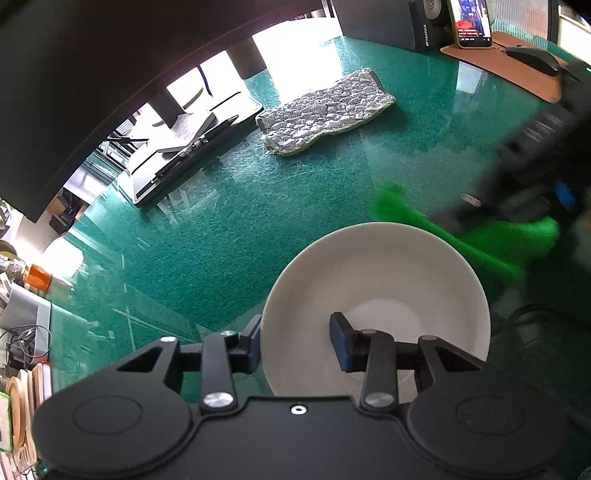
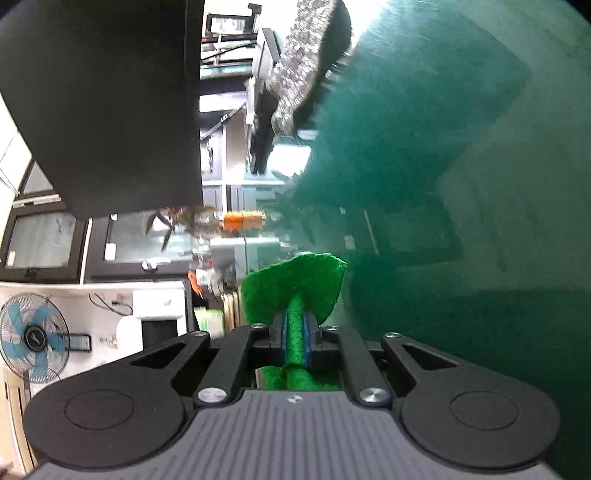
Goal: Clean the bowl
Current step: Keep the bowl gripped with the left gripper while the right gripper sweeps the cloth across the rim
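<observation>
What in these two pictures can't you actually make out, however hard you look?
- Left wrist view: the right tool and its green scrubbing pad are smeared by motion blur, so whether the pad touches the bowl is unclear.
- Left wrist view: the bowl's near rim is hidden behind the left tool.
- Left wrist view: the phone screen is too small to read.
- Right wrist view: the bowl is outside the frame.

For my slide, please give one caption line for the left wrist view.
Left gripper straddles the rim of the white bowl, open, while the right gripper brings a green scouring pad.
</observation>
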Demonstrator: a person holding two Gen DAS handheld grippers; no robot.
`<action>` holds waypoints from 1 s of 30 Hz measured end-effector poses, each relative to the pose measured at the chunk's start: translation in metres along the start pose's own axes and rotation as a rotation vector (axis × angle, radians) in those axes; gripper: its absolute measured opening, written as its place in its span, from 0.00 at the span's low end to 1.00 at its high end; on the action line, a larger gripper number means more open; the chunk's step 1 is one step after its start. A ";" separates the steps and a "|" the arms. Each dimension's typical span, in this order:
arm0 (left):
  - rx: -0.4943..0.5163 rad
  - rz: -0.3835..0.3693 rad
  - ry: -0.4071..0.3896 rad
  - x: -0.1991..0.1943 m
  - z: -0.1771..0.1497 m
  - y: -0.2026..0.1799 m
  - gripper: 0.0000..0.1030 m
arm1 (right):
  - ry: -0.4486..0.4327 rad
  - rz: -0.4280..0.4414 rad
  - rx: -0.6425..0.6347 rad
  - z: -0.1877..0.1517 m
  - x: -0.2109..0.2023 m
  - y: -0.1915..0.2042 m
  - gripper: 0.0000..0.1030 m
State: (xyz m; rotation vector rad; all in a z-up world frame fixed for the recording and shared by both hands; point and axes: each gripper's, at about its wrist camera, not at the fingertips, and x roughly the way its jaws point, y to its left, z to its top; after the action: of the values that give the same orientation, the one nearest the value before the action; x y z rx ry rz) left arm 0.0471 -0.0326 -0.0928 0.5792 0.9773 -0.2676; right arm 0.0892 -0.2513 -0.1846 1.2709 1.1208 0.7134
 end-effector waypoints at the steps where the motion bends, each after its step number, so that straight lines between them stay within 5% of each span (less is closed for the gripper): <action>1: 0.001 0.000 0.001 0.000 0.000 0.000 0.36 | 0.005 0.005 -0.008 0.003 0.006 0.002 0.10; 11: 0.093 -0.009 -0.036 0.000 0.001 -0.005 0.38 | 0.011 0.003 -0.012 -0.002 -0.007 0.000 0.11; 20: 0.287 -0.125 -0.144 0.008 0.012 0.001 0.43 | -0.012 -0.012 0.020 -0.022 -0.033 -0.007 0.11; 25: 0.030 -0.121 -0.065 0.011 0.020 0.015 0.51 | -0.028 -0.029 0.027 -0.023 -0.029 -0.009 0.10; 27: -0.100 -0.092 -0.050 0.004 0.019 0.024 0.75 | -0.035 -0.025 0.033 -0.022 -0.029 -0.010 0.10; 30: -0.372 -0.125 0.005 -0.011 0.004 0.040 0.82 | -0.046 -0.019 0.038 -0.022 -0.029 -0.010 0.10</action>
State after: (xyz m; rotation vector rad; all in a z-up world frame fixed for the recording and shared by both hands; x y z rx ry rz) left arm 0.0630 -0.0029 -0.0684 0.1793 1.0388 -0.1882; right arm 0.0569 -0.2715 -0.1857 1.3010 1.1118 0.6487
